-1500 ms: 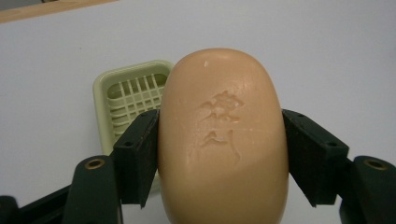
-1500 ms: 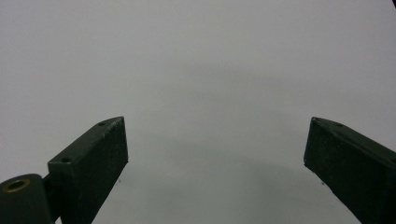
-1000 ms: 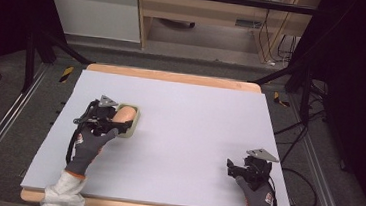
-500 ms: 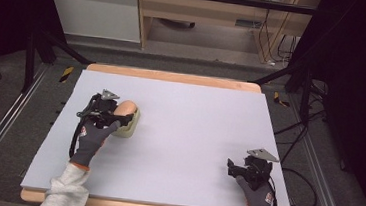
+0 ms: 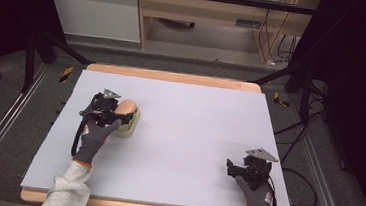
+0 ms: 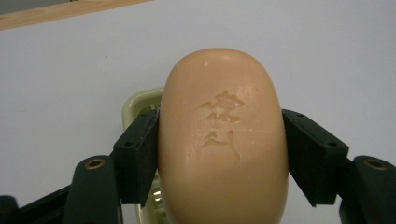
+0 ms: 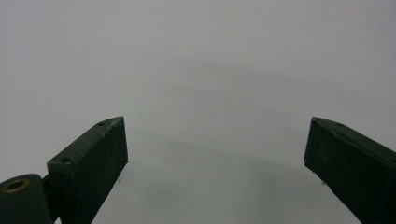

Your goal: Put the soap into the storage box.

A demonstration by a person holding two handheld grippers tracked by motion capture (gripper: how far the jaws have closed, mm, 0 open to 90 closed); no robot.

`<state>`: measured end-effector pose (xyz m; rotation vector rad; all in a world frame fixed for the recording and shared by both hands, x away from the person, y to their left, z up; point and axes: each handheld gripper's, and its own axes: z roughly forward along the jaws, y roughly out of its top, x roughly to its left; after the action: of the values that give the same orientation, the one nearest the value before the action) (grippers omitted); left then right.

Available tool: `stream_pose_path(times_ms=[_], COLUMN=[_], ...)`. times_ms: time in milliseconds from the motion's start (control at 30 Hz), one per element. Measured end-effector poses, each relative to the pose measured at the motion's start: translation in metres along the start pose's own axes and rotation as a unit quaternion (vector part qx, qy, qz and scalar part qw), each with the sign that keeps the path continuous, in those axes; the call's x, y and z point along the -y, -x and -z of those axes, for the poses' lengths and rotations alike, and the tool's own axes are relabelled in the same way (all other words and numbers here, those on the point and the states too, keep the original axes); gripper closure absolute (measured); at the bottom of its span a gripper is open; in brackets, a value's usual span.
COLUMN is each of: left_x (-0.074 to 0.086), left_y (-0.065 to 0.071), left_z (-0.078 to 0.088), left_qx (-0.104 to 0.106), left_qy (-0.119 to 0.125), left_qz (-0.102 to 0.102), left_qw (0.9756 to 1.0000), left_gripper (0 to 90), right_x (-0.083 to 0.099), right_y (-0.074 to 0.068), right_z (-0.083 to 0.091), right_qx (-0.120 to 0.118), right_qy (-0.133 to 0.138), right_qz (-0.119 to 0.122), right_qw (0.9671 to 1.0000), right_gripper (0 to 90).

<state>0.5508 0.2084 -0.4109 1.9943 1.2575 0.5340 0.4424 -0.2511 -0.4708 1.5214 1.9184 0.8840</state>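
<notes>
A tan oval bar of soap (image 6: 223,140) with a stamped mark is clamped between the two black jaws of my left gripper (image 6: 222,154), which is shut on it. Just under and behind the bar lies a pale green soap dish (image 6: 140,105). In the high view the soap (image 5: 126,108) hangs over that dish (image 5: 127,127) at the left of the table, with the left gripper (image 5: 117,116) around it. My right gripper (image 5: 233,168) rests near the table's front right corner; its jaws (image 7: 215,158) stand wide open over bare board.
The work surface is a pale lilac board (image 5: 193,129) on a wooden table (image 5: 173,76). Black frame legs (image 5: 32,54) and cables (image 5: 309,184) surround the table; a cabinet and shelf stand beyond its far edge.
My left hand has carried the soap a little toward the far edge and to the right, over the dish. The right gripper has stayed where it was.
</notes>
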Motion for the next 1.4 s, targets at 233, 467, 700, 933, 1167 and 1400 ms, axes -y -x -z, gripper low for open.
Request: stream_pose_path(times_ms=[233,467,700,933,1167,1400], left_x=[0.003,0.006,0.009,0.011,0.013,0.015], left_y=[0.001,-0.003,-0.007,-0.006,-0.008,-0.009], left_z=[-0.009,-0.016,-0.022,-0.026,-0.03,-0.034], left_qx=[-0.008,-0.015,-0.019,-0.022,-0.026,-0.027], left_qy=[-0.011,-0.018,-0.028,-0.034,-0.041,-0.046], left_qz=[-0.004,-0.001,-0.001,-0.003,-0.001,-0.001], left_qw=[0.9999,0.9997,0.9994,0.9992,0.9988,0.9986], left_gripper=[31.7,31.6,31.6,31.6,31.6,31.6], right_x=[0.0,0.0,0.0,0.0,0.0,0.0], right_y=[0.0,0.0,0.001,0.0,0.0,0.001], right_z=[0.0,-0.001,-0.001,-0.001,-0.001,0.0], right_qx=[0.0,-0.001,0.001,0.0,-0.001,0.0], right_qy=[-0.001,-0.001,-0.001,0.0,-0.001,0.0], right_qz=[0.0,0.0,0.0,0.0,0.0,0.001], right_qw=[1.0,1.0,1.0,1.0,1.0,1.0], right_gripper=[6.5,6.4,6.4,6.4,6.4,6.4])
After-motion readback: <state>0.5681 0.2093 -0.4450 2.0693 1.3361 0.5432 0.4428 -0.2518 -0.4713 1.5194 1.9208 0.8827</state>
